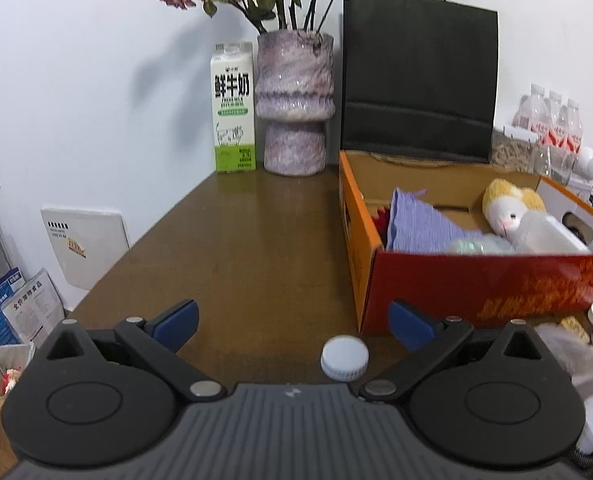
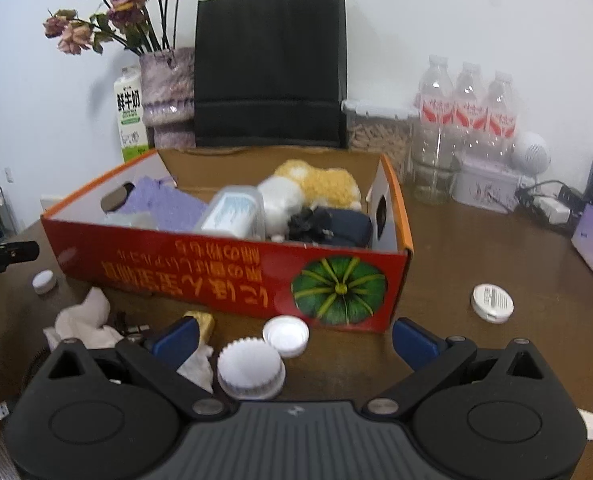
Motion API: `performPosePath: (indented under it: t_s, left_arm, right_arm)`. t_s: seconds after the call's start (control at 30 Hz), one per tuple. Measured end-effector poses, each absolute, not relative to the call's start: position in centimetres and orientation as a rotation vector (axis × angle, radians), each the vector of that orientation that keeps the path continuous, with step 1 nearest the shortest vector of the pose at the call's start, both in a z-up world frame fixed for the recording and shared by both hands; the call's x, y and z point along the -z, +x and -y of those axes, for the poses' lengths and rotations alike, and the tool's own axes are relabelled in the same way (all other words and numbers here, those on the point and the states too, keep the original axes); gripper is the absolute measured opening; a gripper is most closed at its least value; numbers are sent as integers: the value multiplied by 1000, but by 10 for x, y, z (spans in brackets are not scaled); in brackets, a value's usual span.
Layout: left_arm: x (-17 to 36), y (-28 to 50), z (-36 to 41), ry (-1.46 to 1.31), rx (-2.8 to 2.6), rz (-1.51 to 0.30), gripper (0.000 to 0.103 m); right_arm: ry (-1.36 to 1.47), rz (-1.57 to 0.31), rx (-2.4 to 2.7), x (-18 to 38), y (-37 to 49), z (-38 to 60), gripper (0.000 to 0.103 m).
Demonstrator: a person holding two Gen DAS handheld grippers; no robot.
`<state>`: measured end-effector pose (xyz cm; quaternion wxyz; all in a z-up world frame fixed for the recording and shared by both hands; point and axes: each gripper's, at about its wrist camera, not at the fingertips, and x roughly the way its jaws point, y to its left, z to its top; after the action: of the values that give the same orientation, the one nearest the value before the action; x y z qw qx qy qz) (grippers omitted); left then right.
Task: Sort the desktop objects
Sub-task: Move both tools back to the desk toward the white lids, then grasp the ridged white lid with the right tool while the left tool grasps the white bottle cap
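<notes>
Two grippers are hovering low over the brown table (image 1: 248, 240), both with jaws spread wide and holding nothing.

Between the left gripper (image 1: 292, 326) fingers a small white bottle cap (image 1: 345, 358) is lying on the wood; the right gripper (image 2: 294, 340) is framing a ribbed white lid (image 2: 251, 369) and an upturned cap (image 2: 285, 335), with crumpled tissue (image 2: 83, 318) just to their left. Beyond them the red cardboard box (image 2: 232, 276) is sitting, already holding a purple cloth (image 2: 168, 204), a plush toy (image 2: 312, 184) and a clear container (image 2: 234, 210). A round white tin (image 2: 492, 303) is lying right of the box.
</notes>
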<state>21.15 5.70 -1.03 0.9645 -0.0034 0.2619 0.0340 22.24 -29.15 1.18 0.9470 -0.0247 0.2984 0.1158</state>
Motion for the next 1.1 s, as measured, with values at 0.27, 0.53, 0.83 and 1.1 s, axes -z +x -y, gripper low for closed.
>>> performPosePath:
  t_s: [0.27, 0.53, 0.83, 1.1]
  left_arm:
    - [18, 210, -56, 5, -67, -565, 103]
    - [21, 211, -55, 8, -59, -573, 103]
    - [22, 213, -51, 19, -42, -582, 103]
    - [24, 218, -44, 33, -8, -609, 80]
  right_arm:
    - [-60, -625, -227, -5, 219, 291, 99]
    - [-42, -634, -239, -2, 220, 292, 85]
    - [-82, -648, -300, 2, 217, 279, 53]
    - [-88, -654, -320, 4, 216, 275, 40]
